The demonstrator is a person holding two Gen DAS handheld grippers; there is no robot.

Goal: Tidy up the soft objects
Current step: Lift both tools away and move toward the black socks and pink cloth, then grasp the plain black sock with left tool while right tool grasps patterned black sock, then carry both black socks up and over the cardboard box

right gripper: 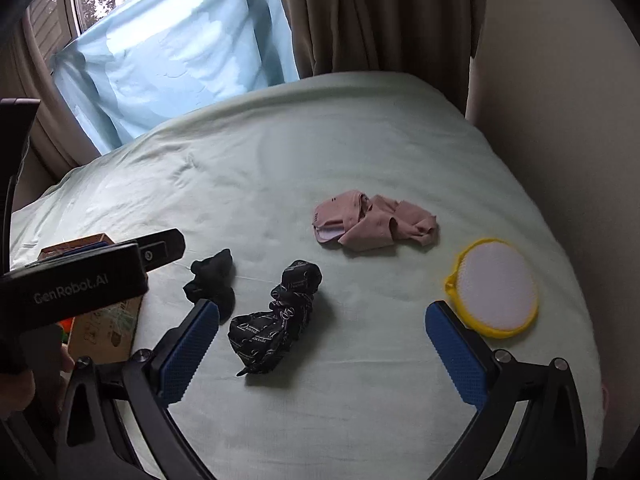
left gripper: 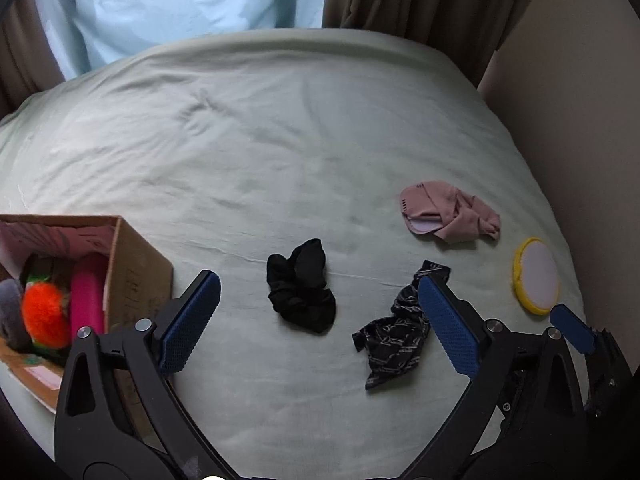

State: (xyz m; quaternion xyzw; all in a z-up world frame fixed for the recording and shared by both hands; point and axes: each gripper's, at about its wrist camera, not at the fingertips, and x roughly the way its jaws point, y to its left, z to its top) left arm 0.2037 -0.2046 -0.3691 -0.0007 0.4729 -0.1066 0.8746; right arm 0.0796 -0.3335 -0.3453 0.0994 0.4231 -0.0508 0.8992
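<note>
On the pale green bed (left gripper: 280, 140) lie a plain black cloth (left gripper: 302, 286), a black patterned cloth (left gripper: 400, 332), a pink garment (left gripper: 448, 212) and a round yellow-rimmed white pad (left gripper: 536, 276). My left gripper (left gripper: 320, 320) is open and empty, hovering over the two black cloths. My right gripper (right gripper: 322, 348) is open and empty, above the patterned cloth (right gripper: 276, 320), with the pad (right gripper: 496, 288) by its right finger. The pink garment (right gripper: 372, 220) and the plain black cloth (right gripper: 212, 280) lie beyond it.
A cardboard box (left gripper: 132, 264) at the left holds an orange fluffy toy (left gripper: 44, 316), a pink item (left gripper: 88, 292) and a grey soft thing. Brown curtains (right gripper: 380, 12) and a light blue curtain (right gripper: 172, 40) hang behind the bed. A wall (right gripper: 560, 120) bounds the right side.
</note>
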